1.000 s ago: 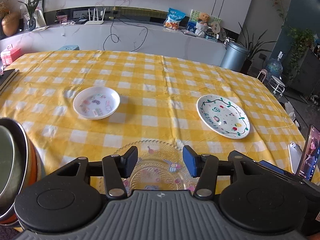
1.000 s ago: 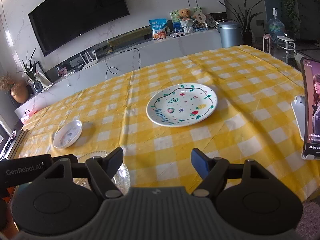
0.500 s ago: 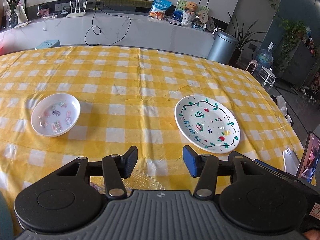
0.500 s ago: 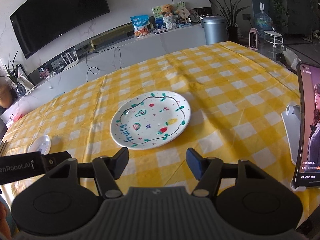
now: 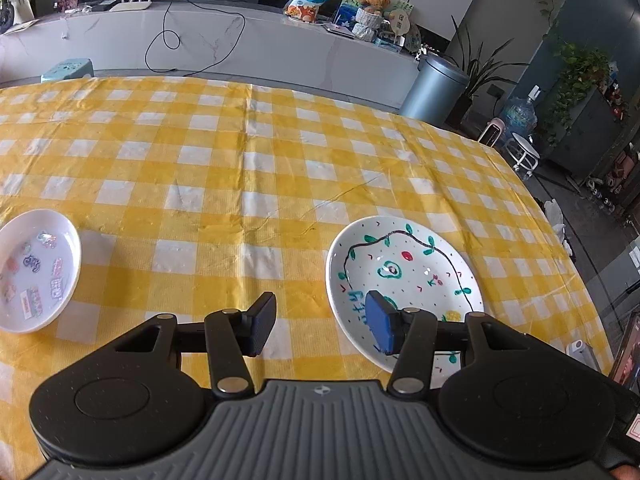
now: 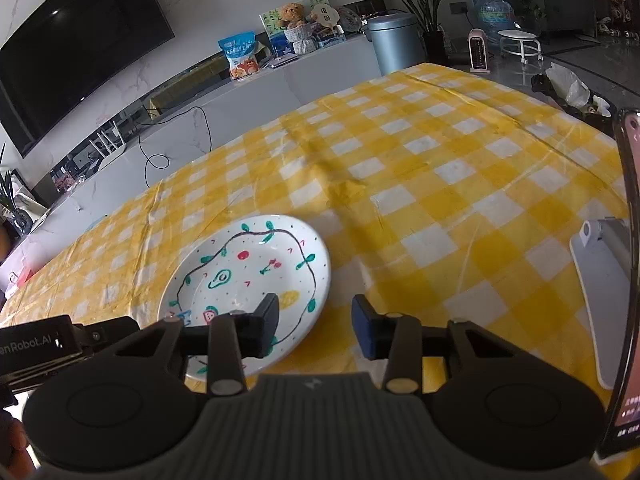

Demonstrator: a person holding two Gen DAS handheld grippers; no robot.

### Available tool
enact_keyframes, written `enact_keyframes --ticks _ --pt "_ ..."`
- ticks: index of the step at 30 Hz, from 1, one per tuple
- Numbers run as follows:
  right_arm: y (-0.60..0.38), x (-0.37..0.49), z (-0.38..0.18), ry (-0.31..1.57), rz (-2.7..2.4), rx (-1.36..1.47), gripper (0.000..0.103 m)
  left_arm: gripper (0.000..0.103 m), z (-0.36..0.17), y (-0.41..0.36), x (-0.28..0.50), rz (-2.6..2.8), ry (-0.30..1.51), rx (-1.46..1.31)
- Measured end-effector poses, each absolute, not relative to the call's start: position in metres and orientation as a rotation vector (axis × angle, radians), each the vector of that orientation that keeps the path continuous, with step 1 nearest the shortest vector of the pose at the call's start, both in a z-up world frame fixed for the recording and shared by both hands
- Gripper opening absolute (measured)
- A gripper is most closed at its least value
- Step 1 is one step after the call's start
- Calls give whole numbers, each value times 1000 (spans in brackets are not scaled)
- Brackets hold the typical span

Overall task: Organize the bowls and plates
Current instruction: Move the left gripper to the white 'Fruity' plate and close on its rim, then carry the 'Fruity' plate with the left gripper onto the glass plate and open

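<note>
A white plate painted with fruit and a green vine (image 5: 404,276) (image 6: 248,268) lies on the yellow checked tablecloth (image 5: 240,168). My left gripper (image 5: 322,328) hangs open at the plate's near left edge, its blue-padded finger (image 5: 382,328) over the rim. My right gripper (image 6: 316,330) sits at the plate's near right edge, its left finger (image 6: 268,326) over the rim. Its jaws are closing, and the pads do not press on anything. A small white bowl with stickers inside (image 5: 36,268) rests far to the left.
A phone (image 6: 628,280) stands upright on a white holder (image 6: 600,300) at the table's right edge, close to my right gripper. The left gripper's body (image 6: 40,344) shows at the right wrist view's left edge. A long counter and a bin stand beyond the table.
Both grippers have moved in on the painted plate, which now lies right under the fingers. The glass plate and the metal bowls have left the left wrist view. The right jaws have narrowed.
</note>
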State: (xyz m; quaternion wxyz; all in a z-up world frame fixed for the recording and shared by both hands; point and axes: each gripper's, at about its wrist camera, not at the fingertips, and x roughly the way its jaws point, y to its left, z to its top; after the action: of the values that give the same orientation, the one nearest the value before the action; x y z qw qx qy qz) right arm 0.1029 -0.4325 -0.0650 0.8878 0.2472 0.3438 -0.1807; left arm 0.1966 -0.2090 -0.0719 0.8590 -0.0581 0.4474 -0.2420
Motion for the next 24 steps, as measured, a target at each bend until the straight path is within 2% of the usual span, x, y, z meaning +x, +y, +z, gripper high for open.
enact_keyframes --ticks 4,7,16,24 --pt "-440 112 -70 706 -368 544 34 55 -79 -213 211 -520 953 -155" --pt "-444 116 -73 699 -360 573 25 51 -84 -217 216 -544 954 -164" --pt "-457 119 -83 689 -349 641 15 39 -96 -221 229 -589 972 -221" --pt "-456 121 -84 676 -352 639 13 16 -98 -226 229 -569 968 -225"
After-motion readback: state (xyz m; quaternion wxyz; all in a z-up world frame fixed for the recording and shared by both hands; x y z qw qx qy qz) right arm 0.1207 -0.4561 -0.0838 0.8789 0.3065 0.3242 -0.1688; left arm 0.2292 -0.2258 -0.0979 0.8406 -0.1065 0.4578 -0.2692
